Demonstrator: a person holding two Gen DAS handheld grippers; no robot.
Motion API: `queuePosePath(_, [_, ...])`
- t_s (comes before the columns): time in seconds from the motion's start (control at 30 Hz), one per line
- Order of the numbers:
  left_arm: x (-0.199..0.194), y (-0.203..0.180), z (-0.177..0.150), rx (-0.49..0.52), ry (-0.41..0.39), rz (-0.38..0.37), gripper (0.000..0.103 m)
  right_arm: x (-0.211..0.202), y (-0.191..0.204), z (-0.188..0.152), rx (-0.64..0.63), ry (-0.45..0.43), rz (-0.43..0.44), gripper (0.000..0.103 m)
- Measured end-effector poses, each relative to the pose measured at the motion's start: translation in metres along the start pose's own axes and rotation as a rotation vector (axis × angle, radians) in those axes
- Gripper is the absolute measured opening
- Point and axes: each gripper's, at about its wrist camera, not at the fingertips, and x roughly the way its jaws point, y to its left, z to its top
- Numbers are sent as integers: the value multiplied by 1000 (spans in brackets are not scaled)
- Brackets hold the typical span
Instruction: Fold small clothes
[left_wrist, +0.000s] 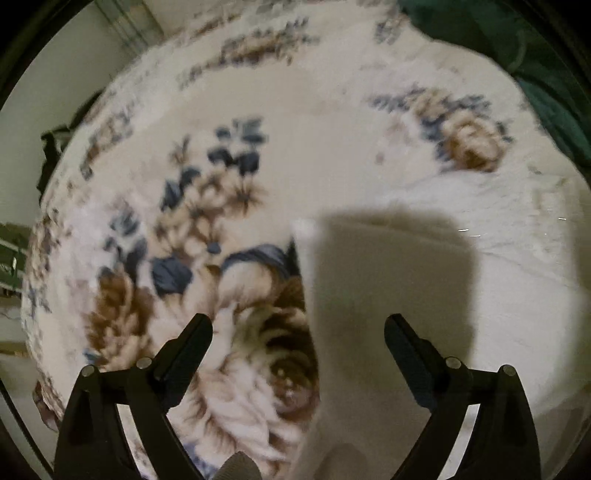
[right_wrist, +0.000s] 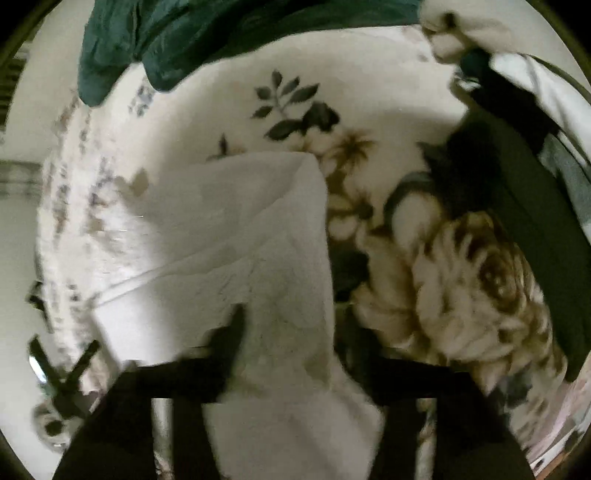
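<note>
A white cloth (left_wrist: 424, 266) lies on a cream blanket with blue and brown flowers (left_wrist: 207, 206). In the left wrist view my left gripper (left_wrist: 298, 326) hangs open above the cloth's left edge, with nothing between its fingers. In the right wrist view the white cloth (right_wrist: 266, 236) rises in a fold toward the camera and runs between the fingers of my right gripper (right_wrist: 291, 328). The right gripper's left finger (right_wrist: 232, 332) shows; the right finger is behind the cloth. The view is blurred.
A dark green garment (right_wrist: 207, 40) lies at the far edge of the blanket, also in the left wrist view (left_wrist: 517, 44). A dark garment (right_wrist: 517, 192) and pale clothes (right_wrist: 546, 88) lie at the right. The blanket's left edge (left_wrist: 40, 229) drops to the floor.
</note>
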Motion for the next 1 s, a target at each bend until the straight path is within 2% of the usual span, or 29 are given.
queuePosePath(0.1, [-43,-17,-17,24,-27,-67,95,-32,-11,-15,-58,23,2,63])
queuePosePath(0.17, [-68,-37,-39,60,-1,-109,95,-53,-20,-28,-102,45,-9,63])
queuePosePath(0.27, [-101,-90,-93,145,68,-158,95,-81,-50,-52,-133,100,-35,64])
queuePosePath(0.37, [-126,-163,-172,209,209,-255,95,-103,-81,-66,-176,152,-50,64])
queuePosePath(0.47, [-138,-224,-231,249,303,-310,95,-120,-104,-66,-228,164,-52,63])
queuePosePath(0.57, [-145,-287,-279,324,322,-315,95,-126,-114,-53,-275,168,-25,63])
queuePosePath(0.67, [-139,-342,-311,420,340,-322,95,-119,-102,-36,-338,161,-11,63])
queuePosePath(0.73, [-127,-363,-323,452,344,-305,88,-111,-90,-26,-375,145,-10,63])
queuePosePath(0.83, [-104,-372,-327,438,349,-255,55,-91,-67,-3,-399,128,14,63])
queuePosePath(0.87, [-98,-370,-325,423,344,-240,36,-86,-62,2,-390,118,21,63])
queuePosePath(0.9, [-93,-366,-323,400,337,-236,23,-79,-55,10,-386,114,35,63])
queuePosePath(1.0, [-95,-349,-314,308,314,-284,7,-56,-39,39,-329,80,71,63])
